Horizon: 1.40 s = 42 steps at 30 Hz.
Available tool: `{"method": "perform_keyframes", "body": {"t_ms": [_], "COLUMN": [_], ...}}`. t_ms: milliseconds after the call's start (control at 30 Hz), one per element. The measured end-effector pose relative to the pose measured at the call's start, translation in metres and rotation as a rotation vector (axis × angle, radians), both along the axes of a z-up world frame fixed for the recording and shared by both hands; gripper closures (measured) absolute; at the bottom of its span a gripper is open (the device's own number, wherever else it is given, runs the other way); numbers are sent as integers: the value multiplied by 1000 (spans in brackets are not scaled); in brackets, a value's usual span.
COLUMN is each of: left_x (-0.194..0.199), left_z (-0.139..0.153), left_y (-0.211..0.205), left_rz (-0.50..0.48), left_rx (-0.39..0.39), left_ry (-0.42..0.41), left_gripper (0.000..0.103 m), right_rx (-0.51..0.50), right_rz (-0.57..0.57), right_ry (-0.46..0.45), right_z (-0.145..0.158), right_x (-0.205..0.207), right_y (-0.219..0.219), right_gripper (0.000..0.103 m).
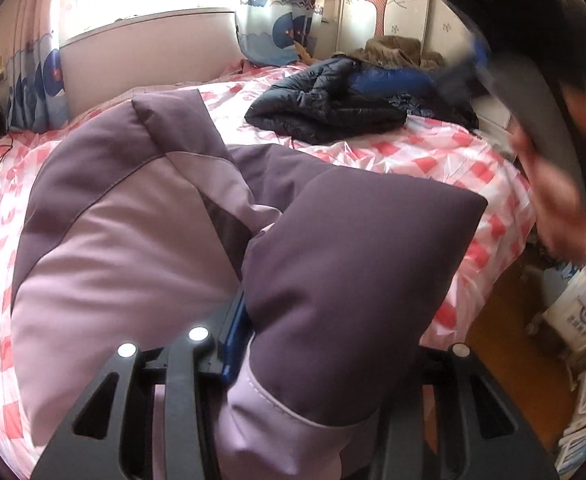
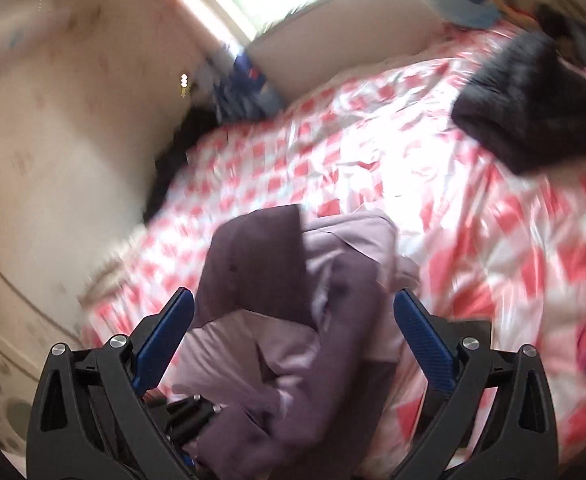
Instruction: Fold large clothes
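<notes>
A two-tone purple and lilac padded jacket point(image 1: 133, 240) lies on the pink checked bedspread point(image 1: 433, 160). My left gripper point(image 1: 245, 320) is shut on a dark purple sleeve point(image 1: 353, 260) of it, held up near the camera; only one blue pad shows. In the right wrist view the jacket point(image 2: 293, 320) lies bunched below. My right gripper point(image 2: 293, 308) is open, its blue fingers point(image 2: 421, 336) wide apart on either side of the cloth. That view is blurred by motion.
A black puffer jacket point(image 1: 333, 108) and a blue garment point(image 1: 389, 80) lie at the bed's far side; the black one also shows in the right wrist view point(image 2: 533, 108). A white bucket point(image 1: 577, 308) stands on the wooden floor at right. Curtains point(image 1: 277, 28) hang by the window.
</notes>
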<state>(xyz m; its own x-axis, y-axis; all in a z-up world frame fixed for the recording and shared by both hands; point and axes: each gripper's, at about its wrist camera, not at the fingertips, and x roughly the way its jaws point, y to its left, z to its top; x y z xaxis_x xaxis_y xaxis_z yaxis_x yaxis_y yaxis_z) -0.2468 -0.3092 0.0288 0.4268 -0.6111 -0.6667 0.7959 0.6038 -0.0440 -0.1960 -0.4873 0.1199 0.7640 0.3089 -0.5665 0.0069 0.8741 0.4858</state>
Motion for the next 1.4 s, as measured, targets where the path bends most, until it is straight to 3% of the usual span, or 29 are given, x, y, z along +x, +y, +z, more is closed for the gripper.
{"method": "perform_keyframes", "body": {"t_ms": [100,167,300,433,567,667,733,800,867,1000,1067,1167,1233,1333,1400], "left_x": [-11,-13,-16,-16,0,-8,-18,-20,-11,21,31,33,19,19,27], "left_z": [-6,-7,-2,17,37,44,52,59,63,65,50,10,3,2,2], "left_y": [-1,-2,9,38,57,56,65,76,84,76,56,26,17,19,23], "left_rz": [-7,-14,-42,-86,-81,-153,-186,-166,-121,-29,-40,-105,-127,-136,-132], "left_rx": [41,67,92,52,2,5,3,11,11,-55,-43,44,92,87,72], "left_ry": [-46,-76,-81,40,145,149,152,111,68,51,57,113,28,31,50], "left_gripper": [60,58,53,51,51,50,43,36,35,29,29,29,29,28,28], "right_rx": [-119,-199,-128,36,59,80,89,91,60,-22,-53,-64,-84,-143,-137], "right_rz": [75,82,27,-12,-54,-54,-43,-36,-28,-31,-40,-33,-7,-14,-30], "right_ry": [122,230,316,298,214,194,196,198,187,183,185,217,282,350,311], "right_z": [-11,-37,-101,-151,-171,-181,-187,-190,-187,-180,-179,-179,-173,-143,-113], "right_x": [48,81,96,71,56,54,54,55,49,34,22,15,19,20,18], "right_y": [33,49,35,20,20,15,7,4,8,14,12,3,-5,-10,-9], "right_gripper": [6,6,6,6,6,6,6,6,6,6,6,6,6,6,6]}}
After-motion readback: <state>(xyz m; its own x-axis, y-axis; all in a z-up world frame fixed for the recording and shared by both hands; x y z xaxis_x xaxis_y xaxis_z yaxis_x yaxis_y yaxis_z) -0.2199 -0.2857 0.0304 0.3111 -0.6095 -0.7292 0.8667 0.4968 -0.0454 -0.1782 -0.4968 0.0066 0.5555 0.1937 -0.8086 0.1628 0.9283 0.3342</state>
